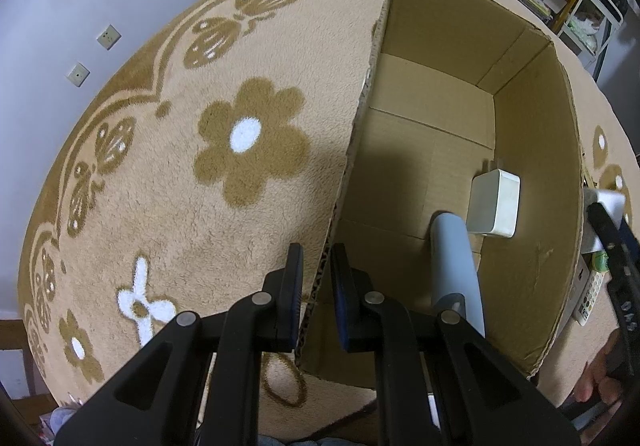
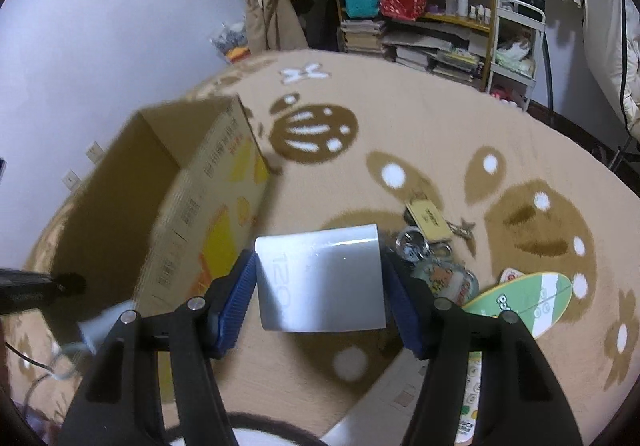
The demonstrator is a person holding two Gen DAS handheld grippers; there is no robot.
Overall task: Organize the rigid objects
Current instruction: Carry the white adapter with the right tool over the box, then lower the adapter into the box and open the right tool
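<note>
An open cardboard box (image 1: 532, 206) stands on the flowered rug. My left gripper (image 1: 317, 251) is shut on the top edge of its near wall, one finger inside and one outside. Inside the box lie a white rectangular case (image 1: 496, 206) and a grey-blue tube (image 1: 456, 258). My right gripper (image 2: 319, 266) is shut on a silver rectangular block (image 2: 320, 278), held above the rug just right of the box (image 2: 208, 206). That block (image 1: 608, 200) also peeks in at the right edge of the left wrist view, outside the box wall.
On the rug to the right lie a bunch of keys with a tan tag (image 2: 428, 218), a round keychain (image 2: 448, 278), a green surfboard-shaped piece (image 2: 524, 302) and a remote (image 1: 588, 294). Crowded shelves (image 2: 420, 6) stand beyond the rug.
</note>
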